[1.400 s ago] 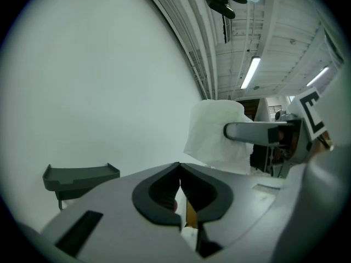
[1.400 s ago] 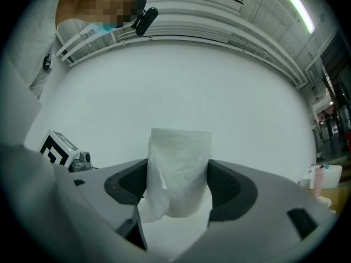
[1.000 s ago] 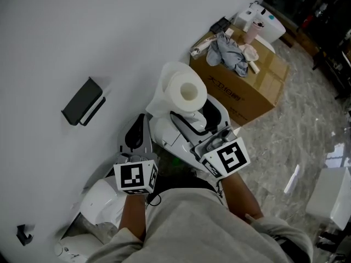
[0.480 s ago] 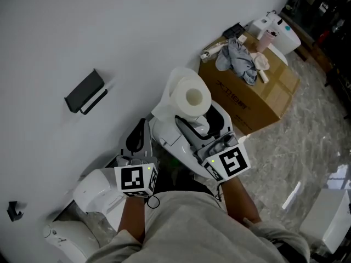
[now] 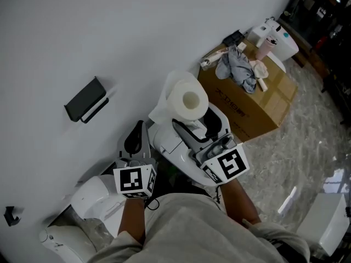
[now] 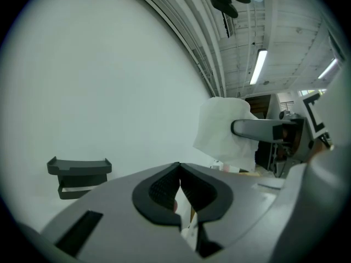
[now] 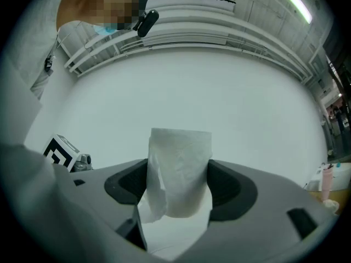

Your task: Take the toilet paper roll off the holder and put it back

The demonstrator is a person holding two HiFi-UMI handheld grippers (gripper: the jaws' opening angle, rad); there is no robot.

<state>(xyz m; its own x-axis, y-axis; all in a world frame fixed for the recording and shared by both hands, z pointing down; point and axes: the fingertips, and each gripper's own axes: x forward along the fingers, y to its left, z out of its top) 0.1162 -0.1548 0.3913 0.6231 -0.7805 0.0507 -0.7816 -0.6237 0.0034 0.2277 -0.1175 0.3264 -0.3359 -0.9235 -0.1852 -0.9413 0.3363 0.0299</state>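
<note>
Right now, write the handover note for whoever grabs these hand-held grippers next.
Left hand-held gripper: shut, nothing in it.
Right hand-held gripper: shut on the toilet paper roll, with a loose sheet hanging off the roll.
Holder: mounted on the wall, bare, to the left of the roll in the head view.
Done: roll is off the holder.
To do: carry the roll back, seat it on the holder, release.
</note>
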